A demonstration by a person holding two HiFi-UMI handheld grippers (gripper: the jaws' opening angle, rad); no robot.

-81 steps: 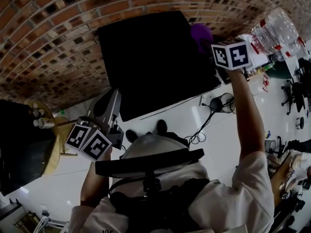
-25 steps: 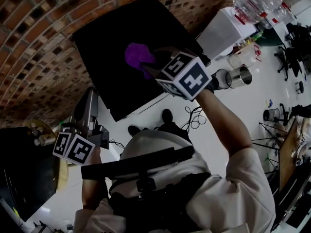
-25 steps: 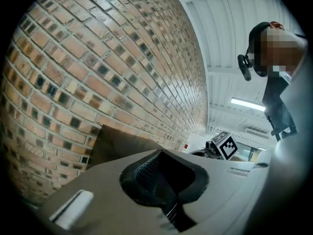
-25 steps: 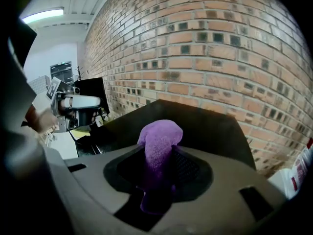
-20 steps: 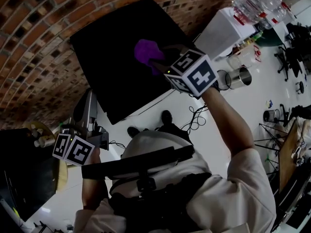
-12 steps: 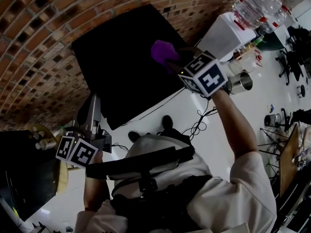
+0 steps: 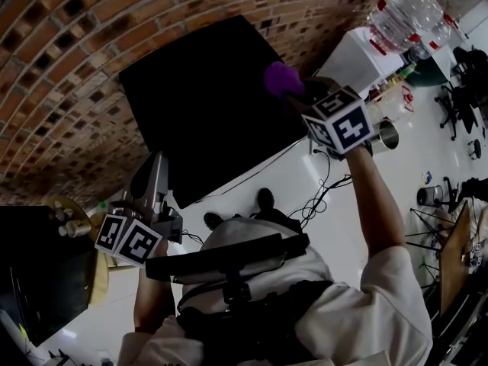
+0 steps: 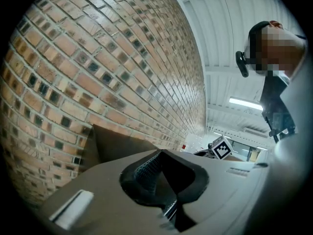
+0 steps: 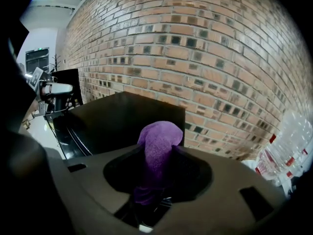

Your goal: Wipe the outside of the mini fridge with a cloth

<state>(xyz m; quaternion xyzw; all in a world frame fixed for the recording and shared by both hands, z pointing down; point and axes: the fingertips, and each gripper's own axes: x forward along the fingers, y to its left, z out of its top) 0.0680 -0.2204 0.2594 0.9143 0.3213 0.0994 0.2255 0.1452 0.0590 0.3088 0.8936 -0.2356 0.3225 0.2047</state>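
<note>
Up near the right edge of the mini fridge, our right gripper clamps the purple cloth, left gripper clenched empty, and we risk slipping off, wiping only air.

No legible words or numbers. Square black-and-white code markers cover the right gripper's white cube, upper right, and the left gripper's white cube, lower left.
</note>
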